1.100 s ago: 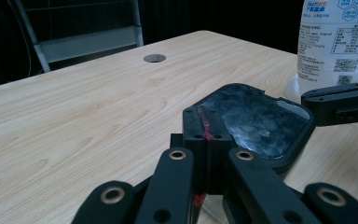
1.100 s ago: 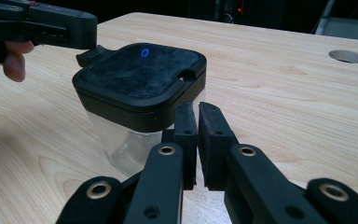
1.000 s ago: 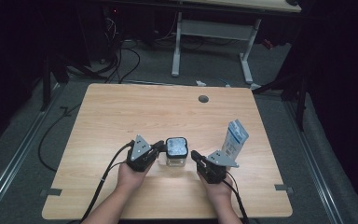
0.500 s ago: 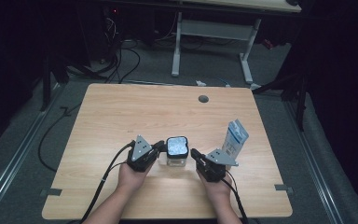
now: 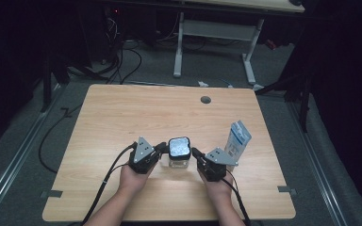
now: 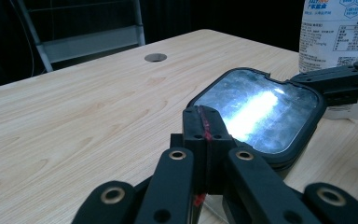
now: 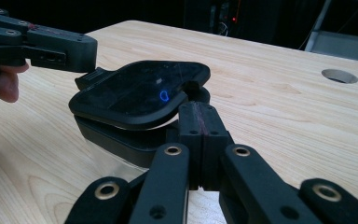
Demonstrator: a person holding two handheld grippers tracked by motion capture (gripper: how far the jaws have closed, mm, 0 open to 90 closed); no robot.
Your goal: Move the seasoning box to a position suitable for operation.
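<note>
Dark room, grey floor, with cables trailing at 10 o'clock and the white legs of a second desk at 12 o'clock. Light wood-grain surface (image 5: 122, 122), rectangular, with a round cable hole (image 5: 205, 100) near its far edge.

Item 1: clear square container with a black-rimmed lid (image 5: 179, 148), shiny on top, standing at the near middle of the surface, between the two tongs. In the right gripper view the lid (image 7: 140, 93) is seen tilted, lifted off the container's body (image 7: 116, 137) along one side.

Item 2: white-and-blue printed pouch (image 5: 237, 139), standing upright at 3 o'clock of the container, near but apart from it. Its printed label (image 6: 338, 28) is seen beyond the container in the left gripper view.

Item 3: left tongs (image 5: 162, 147), held in the person's left hand (image 5: 134, 176), at 9 o'clock of the container. Jaws clenched together with nothing between them; tips set at the lid's rim (image 6: 242, 158).

Item 4: right tongs (image 5: 195, 152), held in the person's right hand (image 5: 217, 187), at 3 o'clock of the container. Jaws clenched together, nothing gripped; tips set against the lid's edge, whether under it cannot be told.

Cables are seen trailing from both tongs toward 6 o'clock.
</note>
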